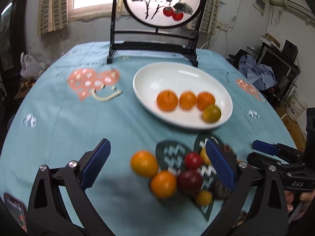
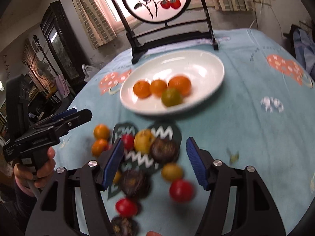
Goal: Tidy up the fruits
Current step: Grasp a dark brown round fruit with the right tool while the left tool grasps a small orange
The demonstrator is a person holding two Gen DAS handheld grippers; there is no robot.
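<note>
Nearest the left wrist camera, the left tongs [image 1: 157, 163] stand spread wide over a loose heap of fruit on the tabletop [image 1: 59, 122], their blue pads pressing on nothing; between them lie two oranges [image 1: 144, 163], side by side, a dark red plum [image 1: 190, 180] touching the nearer orange, a small red fruit [image 1: 192, 159] just beyond it and a small yellow fruit [image 1: 203, 197] at the near edge. In the right wrist view the right tongs [image 2: 154, 160] are parted too, gripping nothing; within their span sit a yellow fruit [image 2: 143, 140], a dark brown round fruit [image 2: 164, 150] touching it, a second dark fruit [image 2: 134, 182] nearer, a small yellow-green one [image 2: 171, 171] and a red fruit [image 2: 181, 190]; another red fruit [image 2: 126, 207] lies closer still. The whole heap is blurred.

Farther off, beyond the heap, a white oval dish [image 1: 157, 78] holds three oranges [image 1: 167, 100] in a row and one greenish orange [image 1: 211, 113] just in front of the rightmost. The teal tablecloth [image 1: 49, 137] carries heart prints; at the far edge stands a round painted screen [image 1: 163, 2] in a black frame. A hand [image 2: 42, 169] grips the handle of the left tool at the left of the right wrist view.
</note>
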